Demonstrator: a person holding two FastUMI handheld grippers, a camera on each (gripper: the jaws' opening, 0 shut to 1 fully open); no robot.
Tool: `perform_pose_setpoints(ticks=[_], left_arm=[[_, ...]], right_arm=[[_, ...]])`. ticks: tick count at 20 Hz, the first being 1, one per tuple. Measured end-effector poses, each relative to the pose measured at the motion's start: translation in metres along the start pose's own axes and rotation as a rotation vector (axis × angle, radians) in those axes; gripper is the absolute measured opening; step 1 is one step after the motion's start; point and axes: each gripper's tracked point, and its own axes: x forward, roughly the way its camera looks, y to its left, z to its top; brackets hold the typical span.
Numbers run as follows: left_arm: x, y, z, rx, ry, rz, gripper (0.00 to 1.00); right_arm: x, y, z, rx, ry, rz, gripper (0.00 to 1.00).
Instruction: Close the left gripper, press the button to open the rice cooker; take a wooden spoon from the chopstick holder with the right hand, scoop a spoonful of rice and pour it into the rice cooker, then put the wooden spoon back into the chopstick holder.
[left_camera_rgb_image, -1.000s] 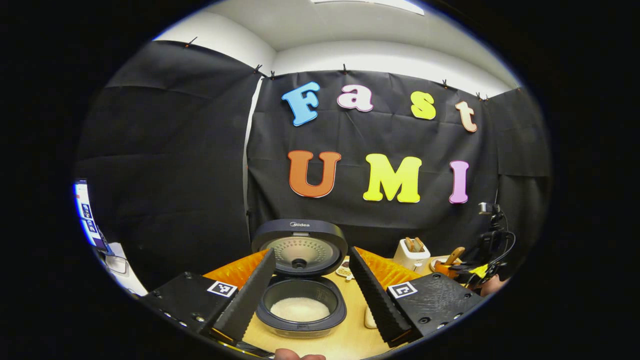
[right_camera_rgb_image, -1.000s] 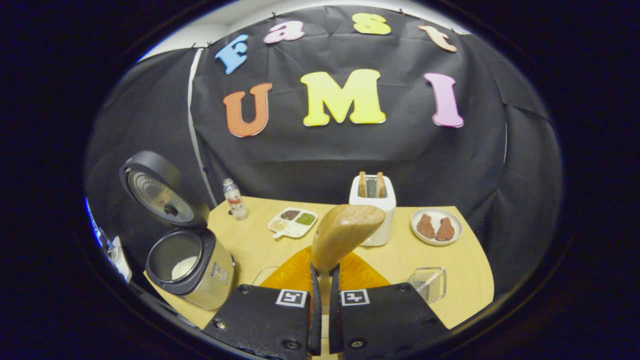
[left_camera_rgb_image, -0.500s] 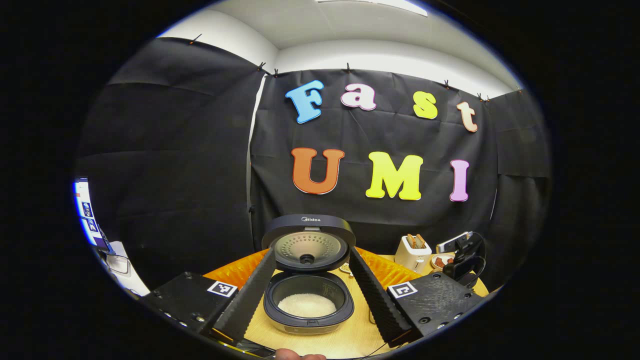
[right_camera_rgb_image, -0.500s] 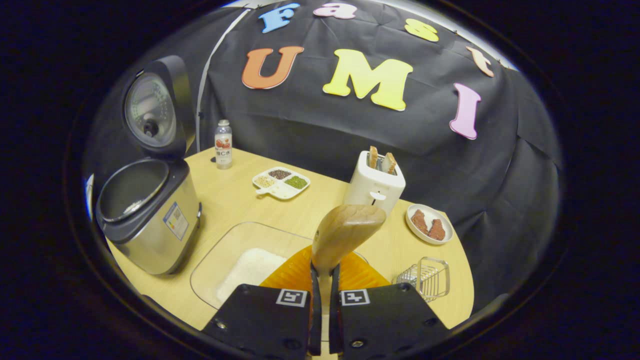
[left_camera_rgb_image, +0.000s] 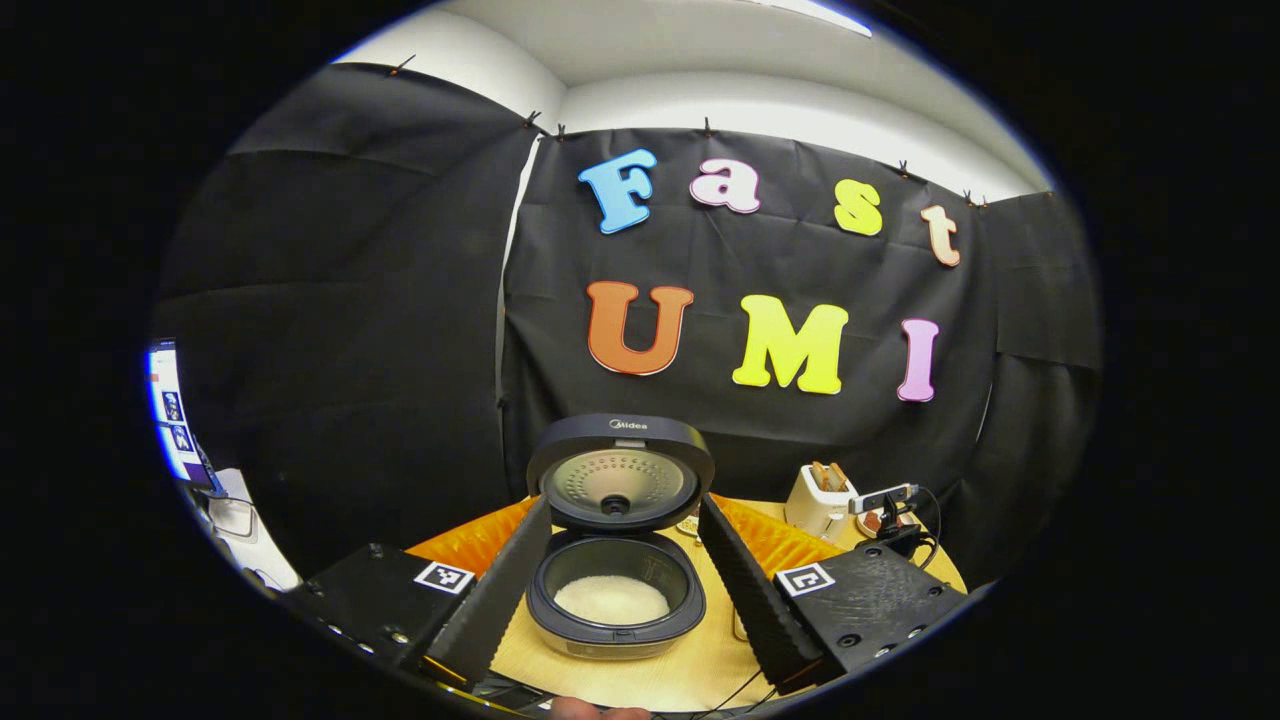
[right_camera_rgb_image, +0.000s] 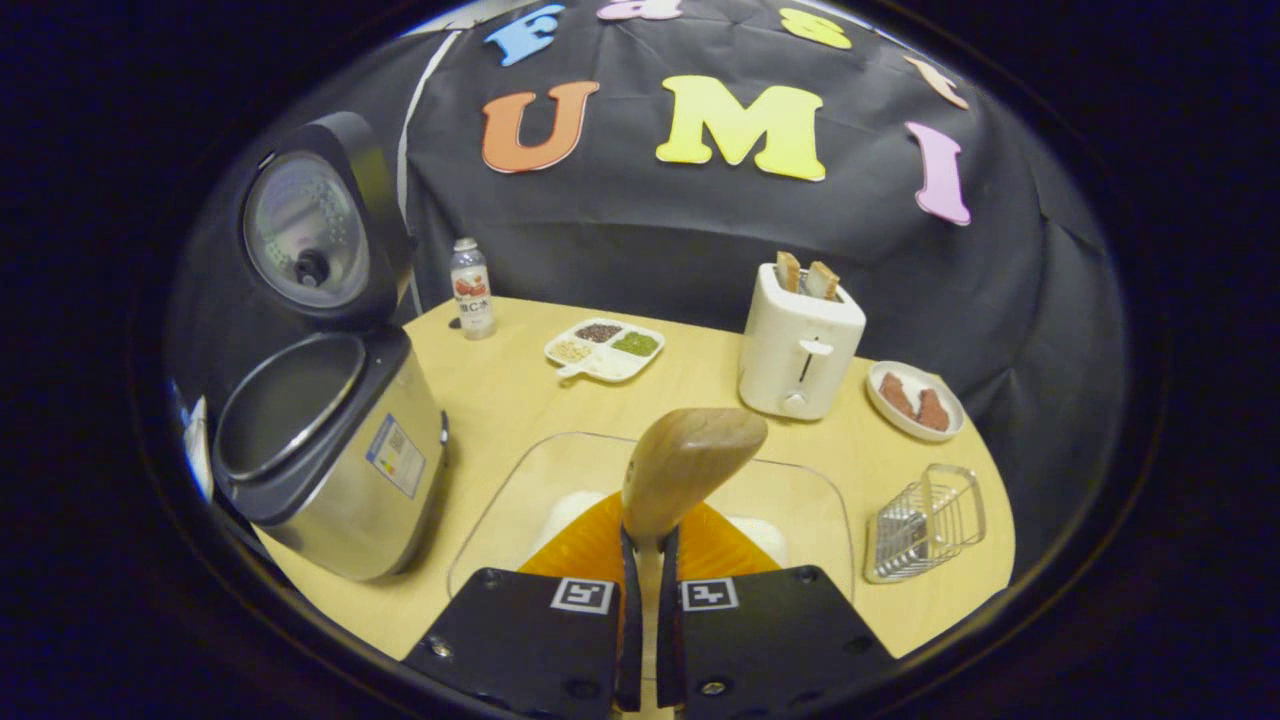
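The rice cooker (left_camera_rgb_image: 615, 625) stands open on the table with its lid (left_camera_rgb_image: 620, 475) upright and white rice (left_camera_rgb_image: 612, 600) in the pot. My left gripper (left_camera_rgb_image: 622, 503) hangs open in front of it, its fingers framing the cooker and touching nothing. My right gripper (right_camera_rgb_image: 645, 545) is shut on the wooden spoon (right_camera_rgb_image: 690, 465), whose bowl points up and forward above a clear glass tray (right_camera_rgb_image: 500, 500) with rice (right_camera_rgb_image: 565, 510) in it. The cooker (right_camera_rgb_image: 335, 460) is to the left of that tray. A wire holder (right_camera_rgb_image: 925, 520) lies at the right.
Along the back of the table stand a small bottle (right_camera_rgb_image: 471, 290), a sectioned dish (right_camera_rgb_image: 605, 350) of grains, a white toaster (right_camera_rgb_image: 800, 335) with bread, and a plate (right_camera_rgb_image: 915, 400) with brown pieces. The table edge runs close in front of the cooker and tray.
My right gripper with the spoon has come down and swung over the glass tray. In the left gripper view the cooker sits slightly farther off, and the other gripper has dropped lower at the right.
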Motion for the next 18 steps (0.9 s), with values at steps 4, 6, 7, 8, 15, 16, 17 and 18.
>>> perform_pose_setpoints(ticks=[4,6,7,8,15,16,17,18], left_arm=[[-0.001,0.004,0.0,0.002,0.006,0.017,0.95],[-0.003,0.006,0.0,-0.002,0.004,0.032,0.95],[-0.003,0.005,0.0,-0.007,0.008,0.032,0.95],[-0.003,0.004,-0.002,-0.011,0.009,0.034,0.95],[-0.002,-0.008,-0.001,-0.02,0.019,0.04,0.95],[-0.001,-0.011,-0.001,-0.018,0.017,0.04,0.95],[-0.001,-0.015,-0.001,-0.019,0.021,0.037,0.95],[0.0,-0.02,-0.002,-0.022,0.029,0.032,0.95]], right_arm=[[0.001,0.024,0.001,0.167,0.027,0.096,0.11],[0.003,0.029,0.003,0.253,0.048,0.136,0.11],[0.004,0.031,0.004,0.292,0.056,0.16,0.11],[0.003,0.031,0.004,0.327,0.06,0.172,0.11],[0.0,0.006,0.001,0.581,0.097,0.216,0.11],[0.0,0.001,0.003,0.619,0.098,0.231,0.11],[0.0,-0.003,0.003,0.657,0.1,0.247,0.11],[0.0,-0.009,0.003,0.691,0.097,0.263,0.11]])
